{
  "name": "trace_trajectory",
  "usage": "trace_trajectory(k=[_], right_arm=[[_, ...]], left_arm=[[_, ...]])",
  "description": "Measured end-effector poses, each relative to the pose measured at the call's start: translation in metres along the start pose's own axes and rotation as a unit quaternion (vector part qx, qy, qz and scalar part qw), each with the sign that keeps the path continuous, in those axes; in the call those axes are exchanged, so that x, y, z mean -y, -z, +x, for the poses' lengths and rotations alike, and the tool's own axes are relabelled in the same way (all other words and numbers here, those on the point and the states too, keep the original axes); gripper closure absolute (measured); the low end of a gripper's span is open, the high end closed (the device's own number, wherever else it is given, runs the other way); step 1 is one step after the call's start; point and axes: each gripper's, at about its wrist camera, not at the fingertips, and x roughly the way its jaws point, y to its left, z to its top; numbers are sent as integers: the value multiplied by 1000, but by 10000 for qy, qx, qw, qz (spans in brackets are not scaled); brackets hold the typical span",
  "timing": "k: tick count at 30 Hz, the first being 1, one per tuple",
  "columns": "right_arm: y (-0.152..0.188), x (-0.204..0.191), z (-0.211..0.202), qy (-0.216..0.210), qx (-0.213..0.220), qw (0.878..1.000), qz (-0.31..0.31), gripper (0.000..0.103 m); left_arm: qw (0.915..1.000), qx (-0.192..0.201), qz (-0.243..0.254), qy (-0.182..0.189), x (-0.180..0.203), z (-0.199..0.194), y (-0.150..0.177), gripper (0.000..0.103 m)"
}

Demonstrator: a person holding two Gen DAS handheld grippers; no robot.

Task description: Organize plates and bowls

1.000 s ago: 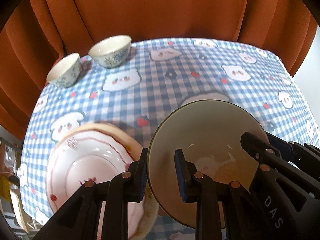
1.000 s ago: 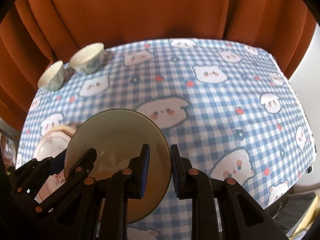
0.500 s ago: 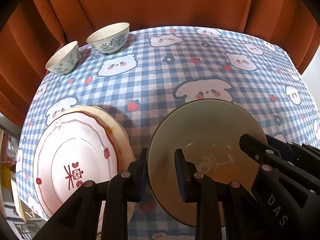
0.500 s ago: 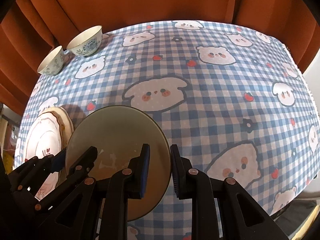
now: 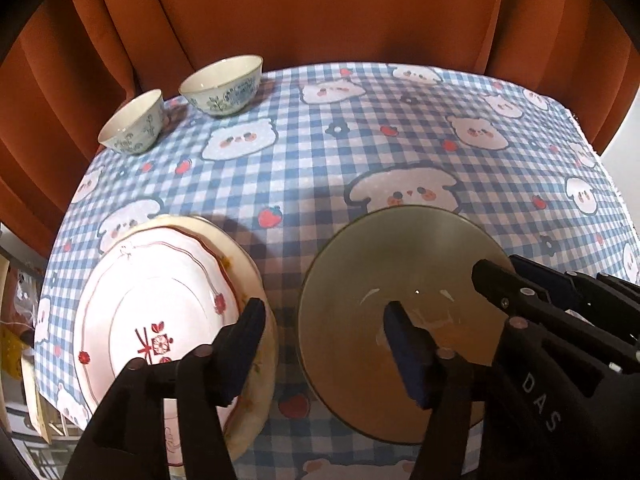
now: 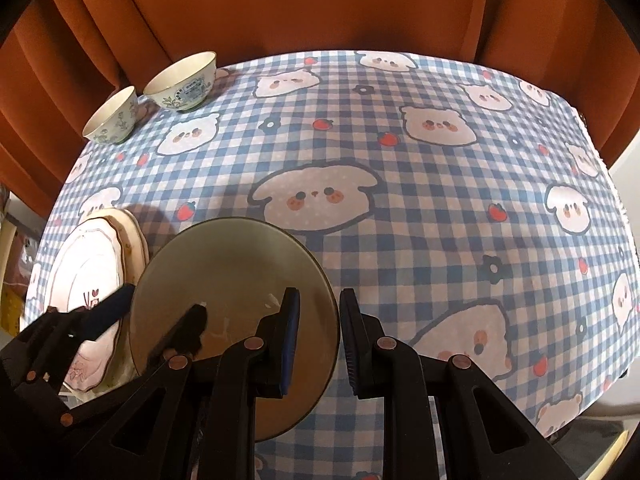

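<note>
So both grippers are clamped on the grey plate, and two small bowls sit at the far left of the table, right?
Not quite: only the right gripper clamps the grey plate. The left gripper has just opened, as the left wrist view shows. The two small bowls are there.

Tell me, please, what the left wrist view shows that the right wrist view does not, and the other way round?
Only the left wrist view shows the patterned plate's whole face with its red flower motif, and the left gripper, its jaws just opened and straddling the grey plate's rim. Only the right wrist view shows the right gripper shut on that rim, plus the tablecloth's right side. Both share the grey plate, the stacked plates, two bowls and the orange curtain.
</note>
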Motion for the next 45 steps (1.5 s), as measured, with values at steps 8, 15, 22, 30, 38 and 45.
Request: trace_trajectory(k=[8,15,22,30,38,45], right_arm=[[-6,-8,-12,144,142,9998,2,47],[-14,-34,-20,290,286,9991,81,41],[-27,-76,-19,254,290,9992,83,40],[-48,-141,-10,148,393,9991,-57,39],[-79,-199,9,164,481,9987,-65,37],[-116,-249,28,249,671,9974,-102,32]], left_arm=[[9996,141,-182,184,-23,-10,-5,32],[9993,139,-154,301,-58,-14,-13,27],[9989,99,-34,454,-100,-12,-23,25],[9991,187,-22,383,-157,-4,-43,25],[9991,311,-231,181,-222,12,-70,25],[9988,414,-233,64,-271,32,-104,25]])
